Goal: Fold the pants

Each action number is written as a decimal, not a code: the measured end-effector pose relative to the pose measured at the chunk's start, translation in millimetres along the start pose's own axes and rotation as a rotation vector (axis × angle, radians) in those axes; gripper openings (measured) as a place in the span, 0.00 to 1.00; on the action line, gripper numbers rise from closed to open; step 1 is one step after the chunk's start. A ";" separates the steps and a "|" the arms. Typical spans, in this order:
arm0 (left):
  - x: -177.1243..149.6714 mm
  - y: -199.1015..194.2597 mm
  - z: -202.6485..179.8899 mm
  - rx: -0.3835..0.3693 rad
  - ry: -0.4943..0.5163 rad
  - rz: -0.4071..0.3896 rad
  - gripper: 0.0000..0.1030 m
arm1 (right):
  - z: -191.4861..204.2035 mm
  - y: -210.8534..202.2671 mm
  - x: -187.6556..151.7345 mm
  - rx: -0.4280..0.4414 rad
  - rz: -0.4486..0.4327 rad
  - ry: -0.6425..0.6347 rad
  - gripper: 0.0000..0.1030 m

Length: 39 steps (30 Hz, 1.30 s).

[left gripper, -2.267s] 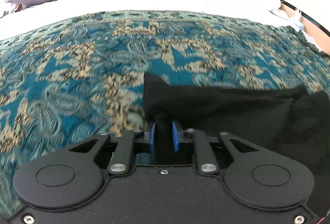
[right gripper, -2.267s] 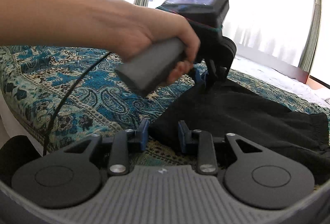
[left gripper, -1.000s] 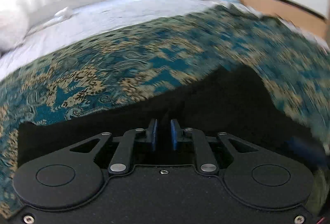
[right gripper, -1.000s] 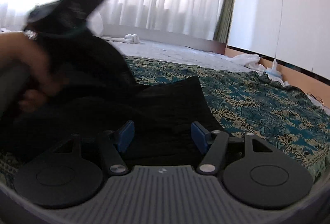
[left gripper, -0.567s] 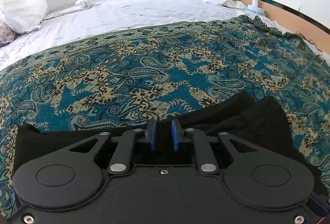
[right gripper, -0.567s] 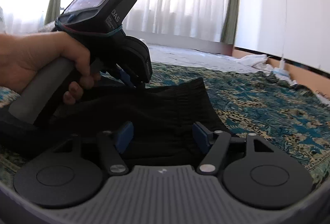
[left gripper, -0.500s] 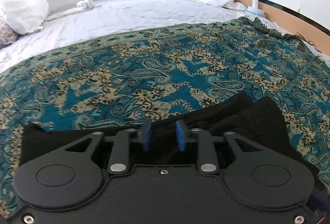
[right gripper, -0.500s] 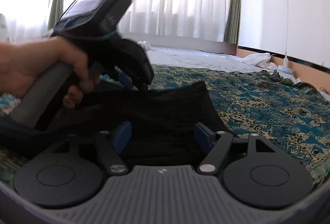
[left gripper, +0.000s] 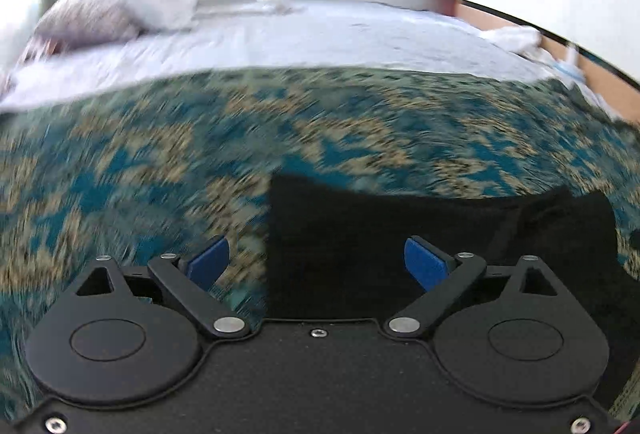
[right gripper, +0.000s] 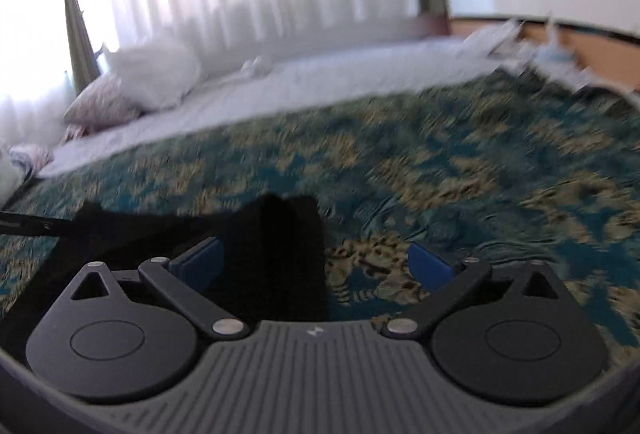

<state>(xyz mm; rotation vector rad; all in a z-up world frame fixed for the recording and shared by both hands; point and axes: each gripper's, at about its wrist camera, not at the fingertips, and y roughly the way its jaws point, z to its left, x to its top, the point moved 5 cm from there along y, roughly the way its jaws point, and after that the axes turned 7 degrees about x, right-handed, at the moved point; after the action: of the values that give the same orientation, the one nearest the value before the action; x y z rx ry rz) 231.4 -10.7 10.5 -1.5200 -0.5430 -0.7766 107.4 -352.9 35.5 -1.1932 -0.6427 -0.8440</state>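
Both tongs (left gripper: 318, 260) (right gripper: 316, 266) wide apart above pants (left gripper: 400, 234) edges.

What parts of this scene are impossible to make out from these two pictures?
- Near part of the black pants: left wrist view, hidden behind the open left gripper.
- Bedspread pattern: both views, motion blur.
- Small items by the wall, beyond the bed's far right corner: too blurred to name.
- Pants' left end: right wrist view, cut off by the picture edge.

The pants (left gripper: 400, 234) are plain black. Beneath them the bedspread (left gripper: 160, 162) carries a teal, blue and tan paisley pattern. The bed sheet (left gripper: 320, 38) is white, as is one pillow (right gripper: 156, 74); another pillow (right gripper: 104, 106) has a pale speckled print. Both grippers' pads (left gripper: 208, 260) are blue.
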 end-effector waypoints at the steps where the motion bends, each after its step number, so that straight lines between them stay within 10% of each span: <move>1: -2.1 1.5 7.1 -0.004 -0.024 0.007 0.92 | 0.3 6.2 -1.0 0.010 0.028 0.005 1.00; 11: -7.4 36.9 26.8 -0.084 -0.126 0.127 0.86 | -3.8 68.7 11.4 0.156 0.178 0.075 1.00; 25: 3.4 61.0 9.4 -0.045 -0.010 0.069 0.89 | -6.8 82.3 8.0 0.167 0.185 0.054 1.00; 39: 5.9 65.3 10.1 -0.183 -0.036 0.057 0.74 | -1.5 100.7 14.2 0.236 0.223 -0.021 0.97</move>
<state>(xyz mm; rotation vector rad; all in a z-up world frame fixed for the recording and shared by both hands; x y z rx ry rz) 285.0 -8.3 -28.5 -1.7135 -0.4634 -0.7723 199.4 -343.4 -6.7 -1.0379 -0.5960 -0.5523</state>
